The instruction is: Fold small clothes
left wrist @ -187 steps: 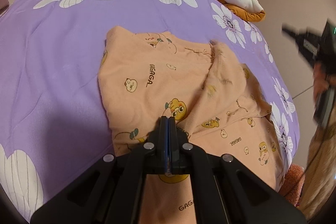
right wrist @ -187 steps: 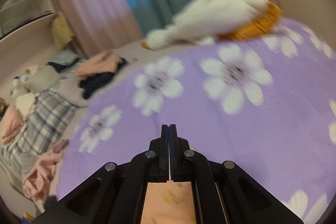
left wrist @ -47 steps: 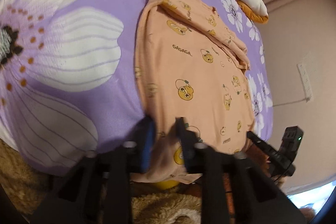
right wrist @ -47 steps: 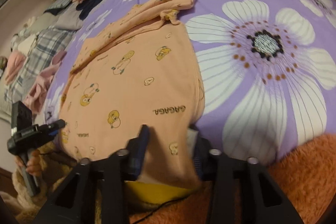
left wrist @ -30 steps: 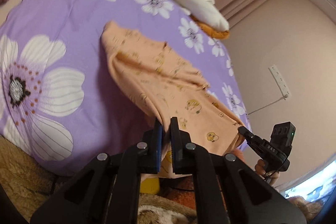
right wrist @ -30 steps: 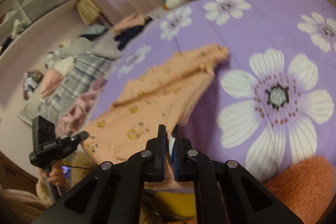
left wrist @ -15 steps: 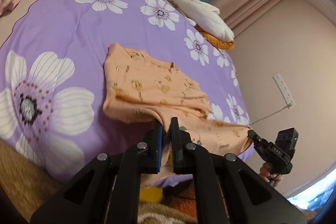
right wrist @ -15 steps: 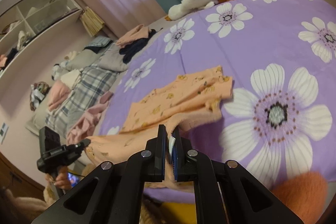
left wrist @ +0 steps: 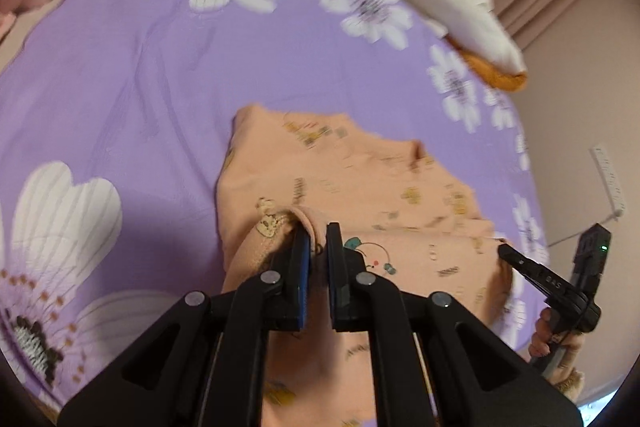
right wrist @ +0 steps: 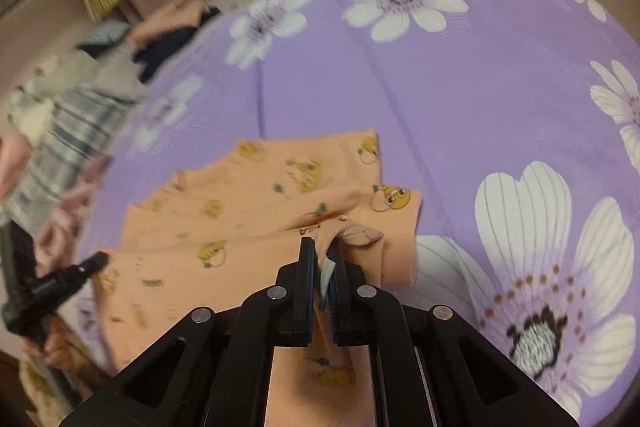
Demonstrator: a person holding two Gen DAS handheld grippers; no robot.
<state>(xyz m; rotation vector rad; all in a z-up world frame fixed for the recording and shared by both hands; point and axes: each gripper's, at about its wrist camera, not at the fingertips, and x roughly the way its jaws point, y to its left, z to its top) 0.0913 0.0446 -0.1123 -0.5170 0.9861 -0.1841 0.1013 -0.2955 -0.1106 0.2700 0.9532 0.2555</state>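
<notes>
My left gripper is pinched almost shut on the near left corner of the peach shirt, a bunched hem squeezed between the pads. The shirt lies on the purple flowered bedspread, its far part flat and its near edge lifted off the bed, strung between my two grips. I judge the cloth light, soft and limp: it sags wherever I do not carry it, and will crease wherever it lands, so corners on the thicker hem are the place to hold. My right gripper is likewise nearly closed on the near right corner, with ribbed hem and a pale label caught between the pads. Thin knit could slip from a shallow pinch, so I would keep both grips deep and level.
</notes>
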